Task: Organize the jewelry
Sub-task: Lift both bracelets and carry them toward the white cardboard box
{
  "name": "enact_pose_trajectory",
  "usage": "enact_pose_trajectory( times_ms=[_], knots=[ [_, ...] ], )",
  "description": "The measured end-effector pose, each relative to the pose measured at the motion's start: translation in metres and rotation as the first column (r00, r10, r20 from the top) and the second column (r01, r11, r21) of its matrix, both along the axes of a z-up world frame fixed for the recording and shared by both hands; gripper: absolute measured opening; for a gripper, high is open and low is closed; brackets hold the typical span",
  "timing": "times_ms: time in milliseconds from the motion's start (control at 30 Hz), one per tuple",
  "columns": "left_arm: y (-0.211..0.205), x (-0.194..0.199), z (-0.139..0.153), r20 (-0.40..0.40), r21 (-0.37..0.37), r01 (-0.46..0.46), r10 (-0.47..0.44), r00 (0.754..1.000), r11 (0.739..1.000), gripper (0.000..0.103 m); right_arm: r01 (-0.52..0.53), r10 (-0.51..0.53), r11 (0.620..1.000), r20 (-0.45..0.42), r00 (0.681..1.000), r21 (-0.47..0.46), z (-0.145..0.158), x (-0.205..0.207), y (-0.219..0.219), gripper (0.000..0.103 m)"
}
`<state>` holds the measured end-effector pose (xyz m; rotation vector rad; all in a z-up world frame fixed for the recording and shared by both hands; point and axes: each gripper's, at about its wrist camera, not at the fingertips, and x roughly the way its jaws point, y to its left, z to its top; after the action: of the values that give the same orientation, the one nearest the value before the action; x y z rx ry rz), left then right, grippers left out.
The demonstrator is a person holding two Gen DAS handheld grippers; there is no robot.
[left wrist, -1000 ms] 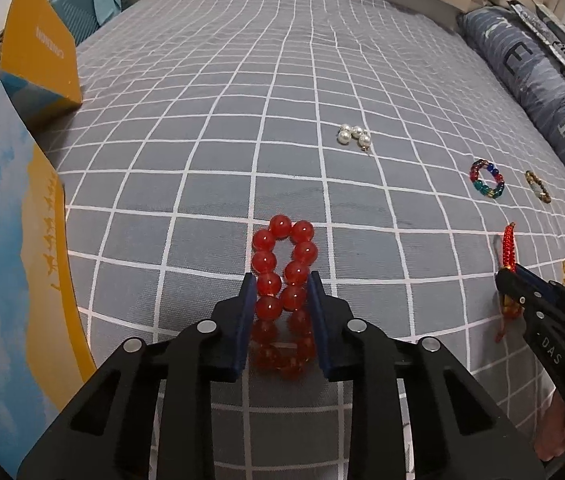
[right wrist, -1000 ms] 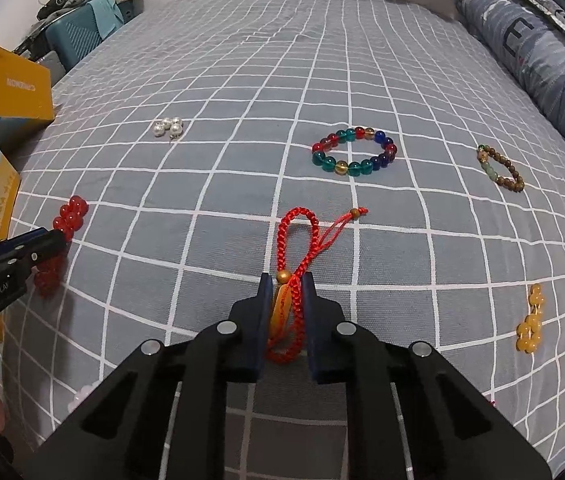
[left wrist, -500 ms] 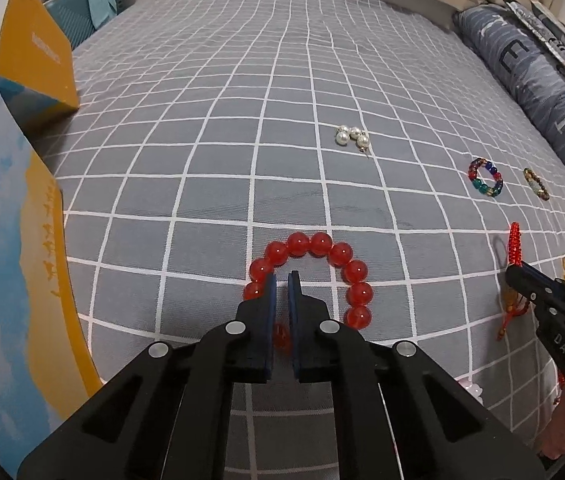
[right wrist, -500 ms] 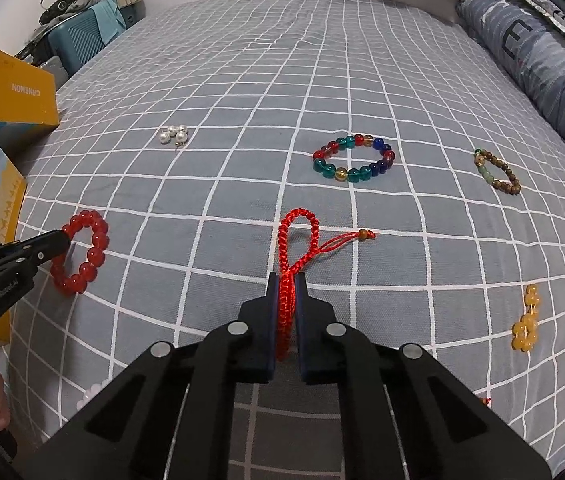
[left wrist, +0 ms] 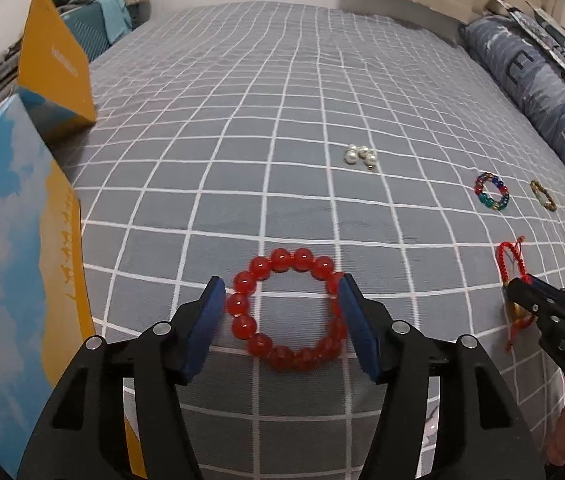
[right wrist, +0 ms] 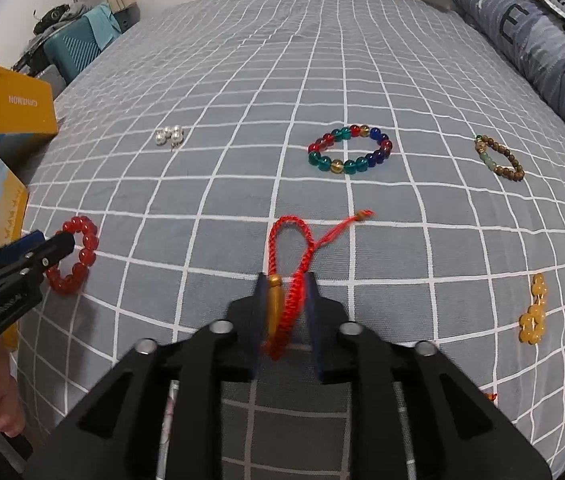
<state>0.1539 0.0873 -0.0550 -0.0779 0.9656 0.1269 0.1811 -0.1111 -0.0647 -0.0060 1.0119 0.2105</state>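
Observation:
A red bead bracelet (left wrist: pixel 288 308) lies round and flat on the grey checked bedspread, between the fingers of my open left gripper (left wrist: pixel 282 292); it also shows in the right wrist view (right wrist: pixel 74 254). My right gripper (right wrist: pixel 286 284) is open a little, its fingers on either side of a red braided cord bracelet (right wrist: pixel 292 276) with a gold bead, which lies on the bed. The cord bracelet also shows in the left wrist view (left wrist: pixel 512 268).
Pearl earrings (right wrist: pixel 168 136), a multicoloured bead bracelet (right wrist: pixel 348 148), a brown bead bracelet (right wrist: pixel 500 158) and a yellow bead piece (right wrist: pixel 534 310) lie on the bedspread (right wrist: pixel 242 80). Orange and blue boxes (left wrist: pixel 22 216) stand at the left edge. A blue pillow (left wrist: pixel 542 92) lies at the right.
My left gripper has opened and the red bead bracelet now lies round between its fingers. My right gripper has opened a little around the red cord bracelet.

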Motion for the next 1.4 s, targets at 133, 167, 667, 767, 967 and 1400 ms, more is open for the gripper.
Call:
enact_pose_trajectory(
  times_ms=[133, 167, 667, 767, 967, 1400],
  knots=[
    [0.006, 0.004, -0.009, -0.021, -0.006, -0.018, 0.018, 1.000, 1.000, 0.059, 0.004, -0.004, 1.000, 0.017, 1.000, 0.008, 0.003, 0.000, 0.000, 0.045],
    [0.007, 0.005, -0.012, -0.028, -0.009, -0.021, 0.020, 0.999, 1.000, 0.059, 0.005, -0.005, 1.000, 0.015, 1.000, -0.001, 0.002, 0.001, 0.002, 0.045],
    [0.013, 0.001, -0.016, -0.048, -0.038, -0.022, 0.020, 0.999, 0.999, 0.013, 0.018, -0.018, 1.000, -0.010, 1.000, -0.024, -0.013, 0.007, 0.001, 0.012],
    [0.015, 0.000, -0.008, -0.038, -0.059, -0.018, 0.016, 0.999, 0.998, 0.013, 0.018, -0.019, 1.000, -0.009, 1.000, -0.012, -0.009, 0.005, 0.000, 0.011],
    [0.011, -0.002, 0.006, -0.018, -0.073, 0.008, -0.009, 1.000, 0.997, 0.013, 0.012, -0.012, 1.000, 0.007, 1.000, -0.003, 0.000, 0.001, 0.000, 0.011],
    [-0.007, -0.012, 0.042, 0.035, -0.109, 0.092, -0.088, 0.995, 0.990, 0.013, 0.000, -0.001, 1.000, 0.071, 0.997, 0.008, 0.031, -0.008, 0.002, 0.011]
  ],
)
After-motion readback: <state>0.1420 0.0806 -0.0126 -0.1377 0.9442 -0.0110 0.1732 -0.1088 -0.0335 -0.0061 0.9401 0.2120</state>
